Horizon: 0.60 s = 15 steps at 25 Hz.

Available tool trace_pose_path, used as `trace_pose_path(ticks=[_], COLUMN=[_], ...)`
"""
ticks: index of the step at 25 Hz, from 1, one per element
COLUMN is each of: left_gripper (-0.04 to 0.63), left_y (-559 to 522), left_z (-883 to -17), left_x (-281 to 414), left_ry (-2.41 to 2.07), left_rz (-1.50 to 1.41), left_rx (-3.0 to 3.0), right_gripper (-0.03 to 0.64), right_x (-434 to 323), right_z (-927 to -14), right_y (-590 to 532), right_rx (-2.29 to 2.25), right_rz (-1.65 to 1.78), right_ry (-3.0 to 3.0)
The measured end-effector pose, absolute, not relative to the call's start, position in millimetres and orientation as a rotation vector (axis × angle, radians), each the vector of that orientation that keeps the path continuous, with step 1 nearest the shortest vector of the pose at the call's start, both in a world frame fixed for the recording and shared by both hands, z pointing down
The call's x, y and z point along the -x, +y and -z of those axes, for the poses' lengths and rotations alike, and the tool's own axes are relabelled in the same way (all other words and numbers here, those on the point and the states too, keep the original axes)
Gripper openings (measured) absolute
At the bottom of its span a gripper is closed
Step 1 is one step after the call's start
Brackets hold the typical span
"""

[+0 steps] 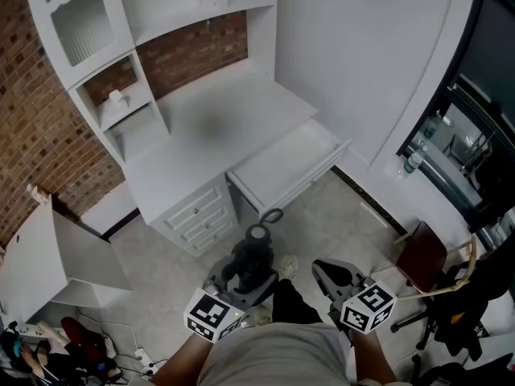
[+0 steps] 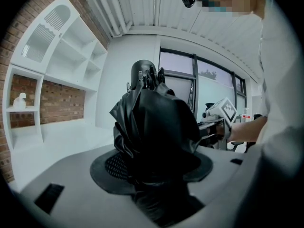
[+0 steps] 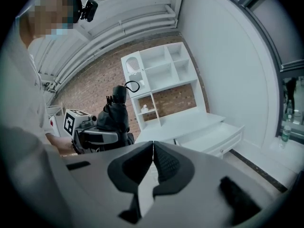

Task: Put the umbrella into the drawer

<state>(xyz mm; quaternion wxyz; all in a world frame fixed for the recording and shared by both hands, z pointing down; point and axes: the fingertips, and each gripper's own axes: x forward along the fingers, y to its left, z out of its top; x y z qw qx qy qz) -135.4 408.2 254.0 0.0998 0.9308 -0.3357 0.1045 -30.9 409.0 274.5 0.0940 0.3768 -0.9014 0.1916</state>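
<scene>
Left gripper [image 1: 245, 284] squeezes the folded black umbrella [image 1: 256, 252], which points straight ahead at the open drawer [image 1: 286, 163]. Right gripper [image 1: 328, 272] is closed tight, holding nothing.

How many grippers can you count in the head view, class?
2. The left gripper, low and left of centre, is shut on the black umbrella; the right gripper, just right of it, is shut and empty. None appears hidden.
</scene>
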Motion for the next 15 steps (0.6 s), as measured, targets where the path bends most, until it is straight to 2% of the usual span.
trace_pose_path(ticks=[15], left_gripper=[0.265], left_y=[312.8], left_z=[-270.3], left_x=[135.1], left_ry=[-1.049], left_rz=[-0.323], left_rx=[-2.723], right_gripper=[0.028], right_x=[26.9], right_z=[-292.4], right_y=[301.9], right_rx=[-1.059], right_rz=[-0.588], right_ry=[-2.692])
